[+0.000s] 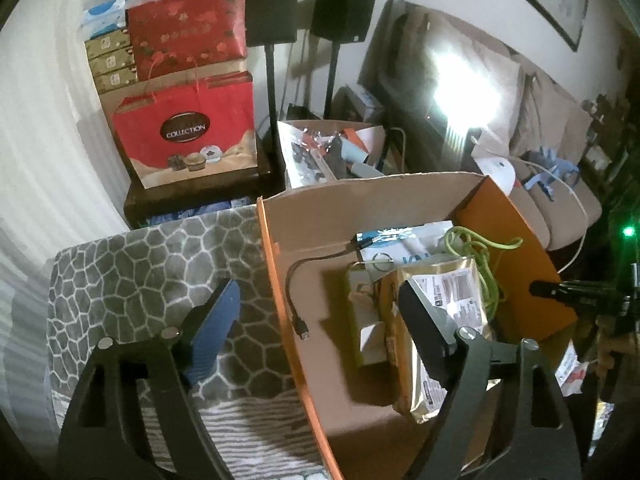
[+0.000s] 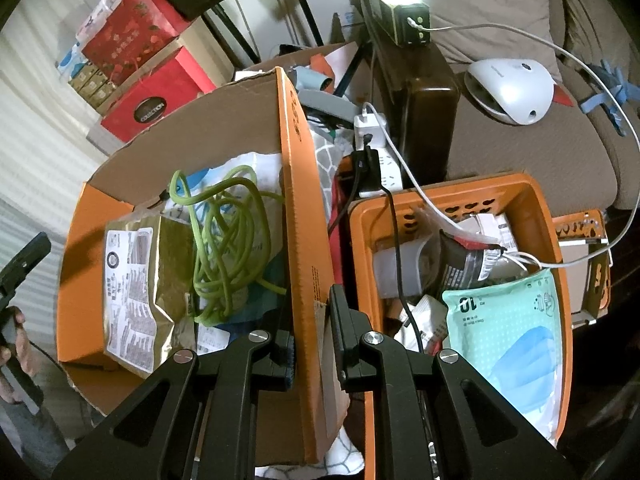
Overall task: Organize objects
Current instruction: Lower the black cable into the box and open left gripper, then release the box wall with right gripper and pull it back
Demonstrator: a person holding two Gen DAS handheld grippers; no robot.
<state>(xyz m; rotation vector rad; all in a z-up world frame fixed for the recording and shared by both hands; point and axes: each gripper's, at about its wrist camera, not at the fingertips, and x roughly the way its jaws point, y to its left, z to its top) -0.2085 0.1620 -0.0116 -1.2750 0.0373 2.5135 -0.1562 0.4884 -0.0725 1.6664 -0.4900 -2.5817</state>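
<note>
1. The orange cardboard box (image 2: pixel 298 216) is the collecting place. It stands on a grey patterned cloth (image 1: pixel 152 264), and several things already lie inside it: a gold foil packet (image 2: pixel 136 288) with a white printed label, a tangled green cord (image 2: pixel 224 240), a dark cable (image 1: pixel 304 280) with a small plug at its end, and a white and blue pouch (image 1: pixel 404 240) near the back wall.

2. The left tongs (image 1: pixel 320 328) are spread wide over the box's left wall, with nothing pinched: one finger hangs outside over the cloth, the other inside above the gold packet. Judging by this, the packet is delivered and this hand is free.

3. The right tongs (image 2: pixel 312 328) are pressed together on the box's right wall, apparently steadying it.

4. Just beside the box stands an orange plastic basket (image 2: pixel 452 200), still full: a mint-green mask pack (image 2: pixel 508 312), a dark packet (image 2: pixel 464 264), white wrappers and cables crossing it. Whether these belong in the box cannot be told.

5. Farther out, a white power strip (image 2: pixel 380 152), a white rounded device (image 2: pixel 512 88) on the brown sofa (image 2: pixel 520 160), and red gift bags (image 1: pixel 188 120) stay unsorted.

6. As a judgement, the sorting is partway: the box is partly filled, much clutter remains.
</note>
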